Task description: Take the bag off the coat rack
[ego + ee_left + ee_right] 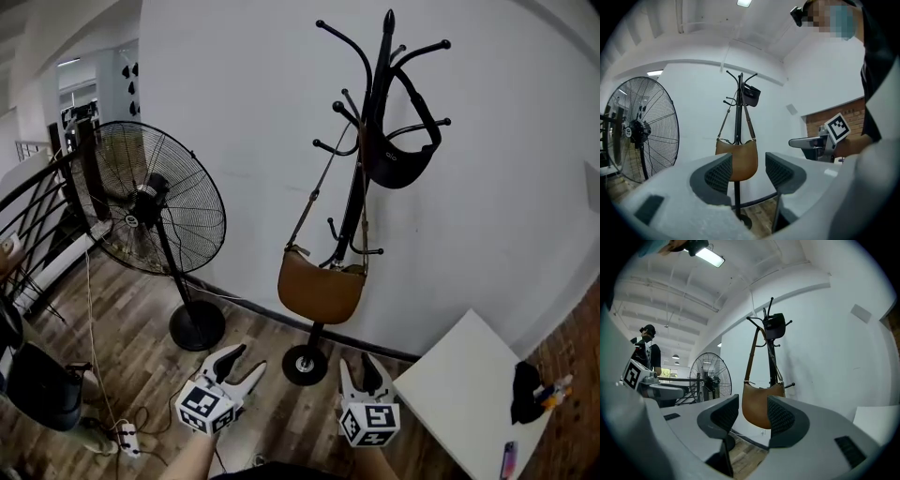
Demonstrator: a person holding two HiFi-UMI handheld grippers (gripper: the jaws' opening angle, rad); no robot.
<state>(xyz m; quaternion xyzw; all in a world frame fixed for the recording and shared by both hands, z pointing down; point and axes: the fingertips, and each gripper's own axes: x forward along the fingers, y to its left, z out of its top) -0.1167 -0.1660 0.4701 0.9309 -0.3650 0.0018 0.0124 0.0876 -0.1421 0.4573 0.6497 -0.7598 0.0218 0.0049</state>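
The brown bag [321, 291] hangs by its long strap [314, 202] from a hook in the upper part of the coat rack [382, 66]. Its body rests against the pole at about the middle of the rack, well above the floor. The strap runs almost upright, so I judge the bag must be lifted up and off the hook, not pulled sideways.

Both grippers are low and well apart from the bag, which lies ahead of them and above. The left gripper [246, 361] and the right gripper [358, 366] each have their jaws partly open and hold nothing. In each gripper view the bag shows in the gap between the jaws, but far behind them. It looks larger in the right gripper view, so the right one is perhaps a little nearer.

A black bag [398, 159] hangs higher on the same rack, on the right side. A standing fan [155, 202] is on the left and a white table [469, 384] on the right. Neither stands in the way.
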